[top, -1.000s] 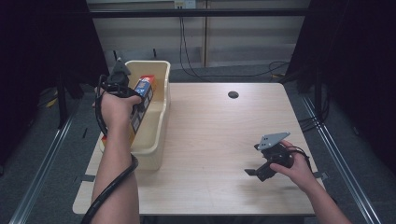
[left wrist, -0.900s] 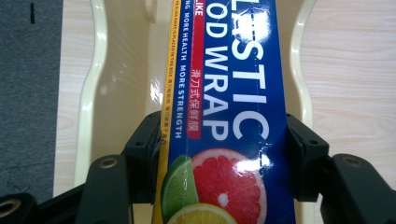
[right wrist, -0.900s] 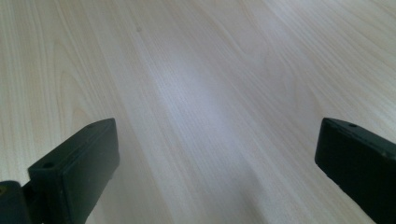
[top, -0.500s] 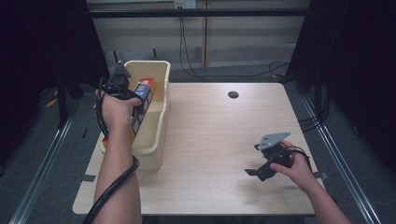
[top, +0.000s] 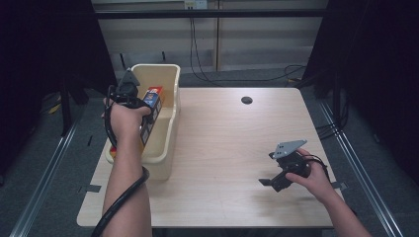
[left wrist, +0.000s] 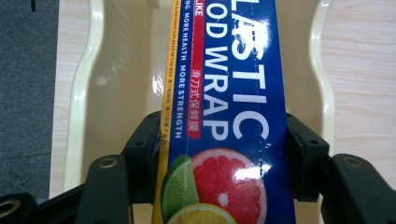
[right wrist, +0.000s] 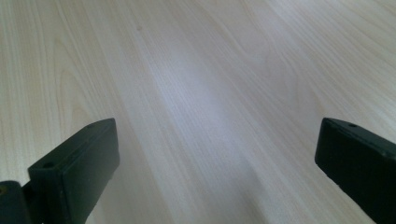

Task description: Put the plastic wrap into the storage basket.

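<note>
Left gripper (top: 129,98) is clamping a plastic wrap box (left wrist: 224,116), both jaws pressing its long sides. Box is hanging lengthwise over the cream bin (top: 168,128), at about 10 o'clock on the table (top: 232,148). Compared with a second ago, hand and box are sitting slightly nearer the bin's far end and a little higher; judging by that, the box is being lifted out or shifted along the bin, not released. Its lower end is hidden behind the forearm. Right gripper (top: 276,177) is resting at 4 o'clock, unmoved, jaws spread wide over bare wood, holding nothing.
</note>
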Action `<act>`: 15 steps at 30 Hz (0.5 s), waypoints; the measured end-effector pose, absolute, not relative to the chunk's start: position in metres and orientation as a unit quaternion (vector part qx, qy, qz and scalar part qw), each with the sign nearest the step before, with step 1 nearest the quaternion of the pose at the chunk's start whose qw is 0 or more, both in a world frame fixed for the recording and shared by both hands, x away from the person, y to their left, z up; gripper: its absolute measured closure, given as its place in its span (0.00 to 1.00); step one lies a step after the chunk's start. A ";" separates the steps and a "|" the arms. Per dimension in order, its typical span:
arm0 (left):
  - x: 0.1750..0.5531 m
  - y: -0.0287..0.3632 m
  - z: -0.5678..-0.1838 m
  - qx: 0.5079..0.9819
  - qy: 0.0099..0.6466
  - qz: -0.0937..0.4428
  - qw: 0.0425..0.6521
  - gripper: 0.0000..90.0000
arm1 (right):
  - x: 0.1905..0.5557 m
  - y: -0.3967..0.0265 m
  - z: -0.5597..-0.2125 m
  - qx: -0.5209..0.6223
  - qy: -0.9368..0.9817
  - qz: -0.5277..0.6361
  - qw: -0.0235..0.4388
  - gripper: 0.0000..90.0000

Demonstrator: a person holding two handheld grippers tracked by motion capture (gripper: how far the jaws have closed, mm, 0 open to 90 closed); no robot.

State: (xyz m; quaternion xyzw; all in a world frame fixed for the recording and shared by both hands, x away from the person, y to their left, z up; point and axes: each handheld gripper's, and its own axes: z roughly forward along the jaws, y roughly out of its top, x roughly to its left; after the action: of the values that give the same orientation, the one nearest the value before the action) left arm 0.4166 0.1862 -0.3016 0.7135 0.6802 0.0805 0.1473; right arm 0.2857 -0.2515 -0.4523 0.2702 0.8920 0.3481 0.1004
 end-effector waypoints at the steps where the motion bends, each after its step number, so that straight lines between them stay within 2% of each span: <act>1: 0.417 0.186 -0.302 0.713 0.680 0.081 0.147 0.45 | 0.285 -0.251 -0.452 0.271 0.893 0.347 0.099 0.00; 15: 0.418 0.185 -0.311 0.711 0.684 0.072 0.144 0.45 | 0.285 -0.251 -0.452 0.270 0.893 0.346 0.099 0.00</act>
State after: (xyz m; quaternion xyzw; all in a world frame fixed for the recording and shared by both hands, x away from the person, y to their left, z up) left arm 0.4175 0.1848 -0.3108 0.7112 0.6843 0.0717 0.1442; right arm 0.2854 -0.2511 -0.4523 0.2703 0.8928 0.3463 0.0993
